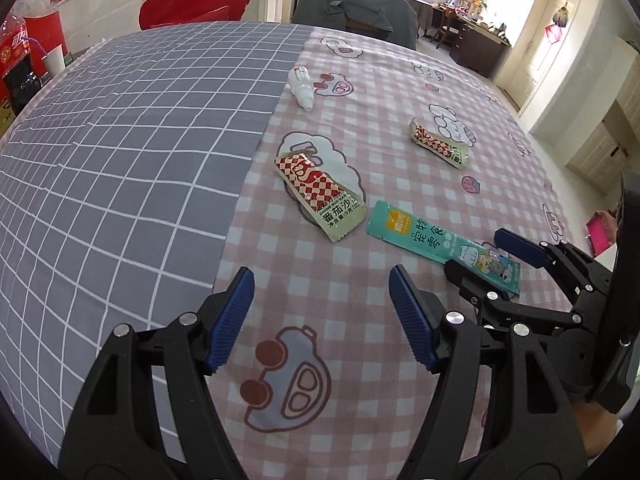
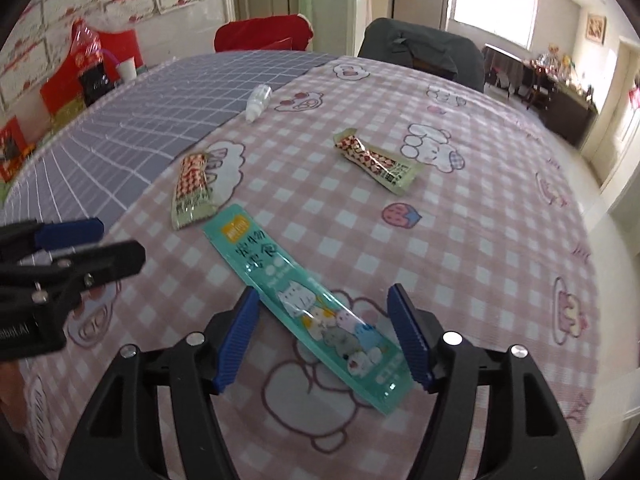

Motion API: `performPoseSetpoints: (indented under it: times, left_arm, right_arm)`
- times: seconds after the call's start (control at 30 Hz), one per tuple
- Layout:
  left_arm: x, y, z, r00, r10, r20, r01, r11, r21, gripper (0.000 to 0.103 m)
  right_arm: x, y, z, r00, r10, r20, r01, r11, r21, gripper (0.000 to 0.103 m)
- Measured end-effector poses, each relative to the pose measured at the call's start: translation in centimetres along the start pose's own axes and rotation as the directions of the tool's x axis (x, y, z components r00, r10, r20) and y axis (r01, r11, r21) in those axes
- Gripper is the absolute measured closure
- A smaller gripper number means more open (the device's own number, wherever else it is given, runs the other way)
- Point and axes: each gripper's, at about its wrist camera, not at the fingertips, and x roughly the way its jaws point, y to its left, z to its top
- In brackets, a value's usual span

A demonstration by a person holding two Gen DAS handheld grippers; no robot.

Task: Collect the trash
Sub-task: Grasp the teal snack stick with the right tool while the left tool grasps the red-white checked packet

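Note:
A teal pet-snack wrapper [image 2: 316, 308] lies flat on the pink checked cloth; it also shows in the left wrist view [image 1: 436, 246]. My right gripper [image 2: 324, 336] is open, its fingers on either side of the wrapper's near end. It shows from the side in the left wrist view [image 1: 480, 256]. A red-checked ketchup sachet [image 1: 320, 196] lies beyond my left gripper [image 1: 320, 316], which is open and empty over bare cloth. A second sachet [image 1: 440, 144] and a small white bottle [image 1: 302, 87] lie farther off. The left gripper's fingers [image 2: 72, 240] show at the left of the right wrist view.
The table is covered by a grey grid cloth [image 1: 120, 160] on the left and the pink checked cloth [image 1: 400, 92] on the right. A red chair [image 1: 192, 4] and a grey chair [image 1: 356, 8] stand at the far edge. A white cup [image 1: 54, 58] and red boxes [image 2: 92, 72] sit far left.

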Motion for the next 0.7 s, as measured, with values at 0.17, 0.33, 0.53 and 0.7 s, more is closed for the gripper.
performPoseSetpoints:
  times: [0.17,0.33,0.53,0.7]
  left_arm:
    - [0.6,0.1,0.9,1.0,0.011,0.001,-0.011,1.0,-0.007,0.034]
    - [1.9,0.2,2.5,0.999,0.038,-0.001,-0.038,0.999,-0.031,0.034]
    - [4.4,-0.4,4.4,0.99,0.141,-0.009,-0.141,0.99,-0.029,0.034]
    - [5.6,-0.6,5.0,0.988,0.151,-0.032,-0.153,0.987,-0.054,0.034]
  right_arm:
    - [-0.1,0.7,0.2,1.0,0.002,0.018,-0.002,1.0,-0.01,0.066]
    - [-0.3,0.3,0.2,1.0,-0.009,0.029,0.008,0.999,0.031,0.076]
    - [-0.9,-1.5,0.0,0.998,0.014,0.067,-0.024,0.99,0.138,0.076]
    - [-1.0,-2.3,-0.1,0.995,0.056,0.08,-0.07,0.98,0.187,0.076]
